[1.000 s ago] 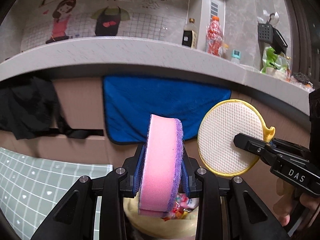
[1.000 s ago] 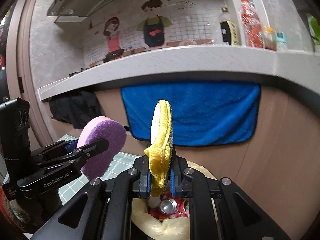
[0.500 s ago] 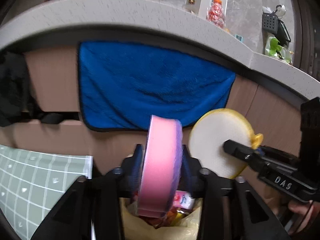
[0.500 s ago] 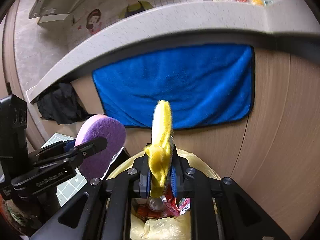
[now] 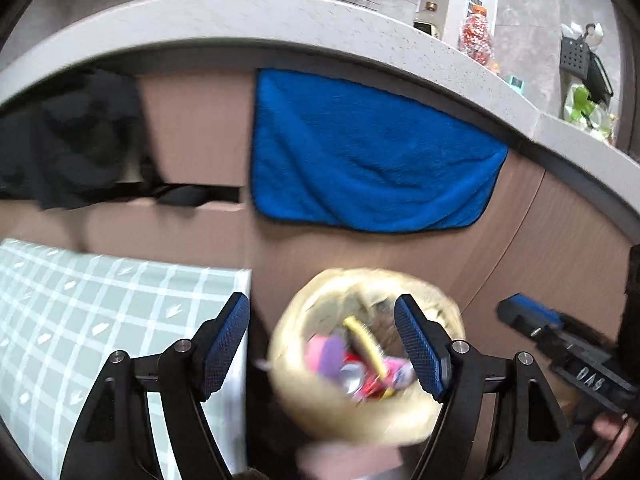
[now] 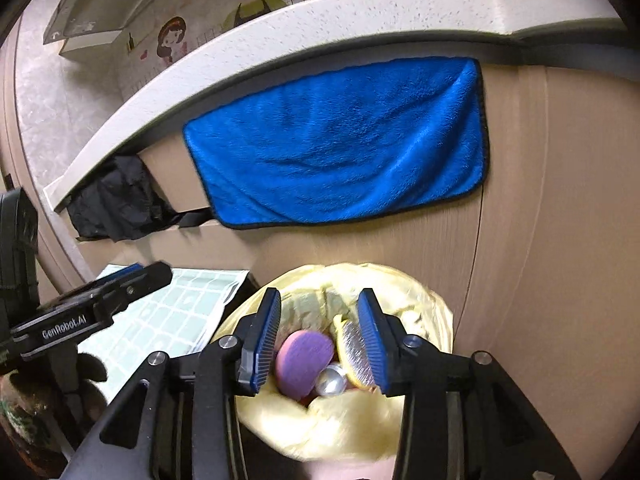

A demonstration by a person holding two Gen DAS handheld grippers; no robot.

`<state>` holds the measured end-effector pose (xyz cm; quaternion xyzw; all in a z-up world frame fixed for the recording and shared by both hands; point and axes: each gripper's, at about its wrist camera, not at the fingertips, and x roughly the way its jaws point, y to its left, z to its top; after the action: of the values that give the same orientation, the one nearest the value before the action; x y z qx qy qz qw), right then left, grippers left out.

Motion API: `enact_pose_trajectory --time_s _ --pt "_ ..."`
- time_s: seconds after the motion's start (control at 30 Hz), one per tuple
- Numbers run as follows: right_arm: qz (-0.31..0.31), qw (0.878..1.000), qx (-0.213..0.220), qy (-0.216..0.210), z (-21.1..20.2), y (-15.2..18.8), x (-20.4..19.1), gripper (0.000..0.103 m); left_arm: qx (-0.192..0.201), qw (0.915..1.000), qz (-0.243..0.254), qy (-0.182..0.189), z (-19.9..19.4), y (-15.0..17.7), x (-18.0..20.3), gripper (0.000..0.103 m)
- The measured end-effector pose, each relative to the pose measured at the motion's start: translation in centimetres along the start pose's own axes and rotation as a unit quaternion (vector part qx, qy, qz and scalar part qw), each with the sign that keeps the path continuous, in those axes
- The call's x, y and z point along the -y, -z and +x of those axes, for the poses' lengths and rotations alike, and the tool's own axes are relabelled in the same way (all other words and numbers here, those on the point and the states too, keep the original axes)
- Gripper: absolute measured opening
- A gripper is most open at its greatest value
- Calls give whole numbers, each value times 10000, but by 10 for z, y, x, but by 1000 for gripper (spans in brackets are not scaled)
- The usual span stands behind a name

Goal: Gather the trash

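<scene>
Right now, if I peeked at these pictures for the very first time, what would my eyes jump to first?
Probably the big bright blue fluffy towel hanging on the cabinet front under the speckled white countertop. Below it sits the bin lined with a yellow plastic bag, holding a round pink-and-purple sponge, a yellow-rimmed mesh scrubber and a shiny metal can. The open right gripper hangs just above the bin.
</scene>
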<state>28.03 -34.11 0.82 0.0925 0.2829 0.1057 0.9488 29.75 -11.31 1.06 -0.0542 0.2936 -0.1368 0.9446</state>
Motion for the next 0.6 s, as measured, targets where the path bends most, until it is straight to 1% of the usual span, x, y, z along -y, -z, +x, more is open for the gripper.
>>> enact_pose_trajectory --time_s 0.13,0.2,0.27,0.3,0.4,0.5,0.6 --pt "41 9999 37 -99 -33 17 -19 42 4 9995 -7 -319 -41 27 -6 75" --pt "-17 9995 132 -281 -55 32 -35 45 92 9987 48 -495 -66 44 -8 75" --pt "-114 9991 187 -352 -71 43 -49 48 159 9979 39 -629 -90 62 -11 75" --pt "-219 9989 224 -338 -81 51 -58 48 200 9975 30 -684 -102 70 -12 75" --pt "-563 9979 326 23 -104 74 -87 48 270 9959 18 -865 -129 89 -17 75" --pt "-656 9973 333 34 -122 95 -107 48 335 9941 -14 -1032 -159 108 -23 75" --pt "-662 9970 392 42 -139 111 -120 48 460 9911 87 -1249 -181 121 -23 75"
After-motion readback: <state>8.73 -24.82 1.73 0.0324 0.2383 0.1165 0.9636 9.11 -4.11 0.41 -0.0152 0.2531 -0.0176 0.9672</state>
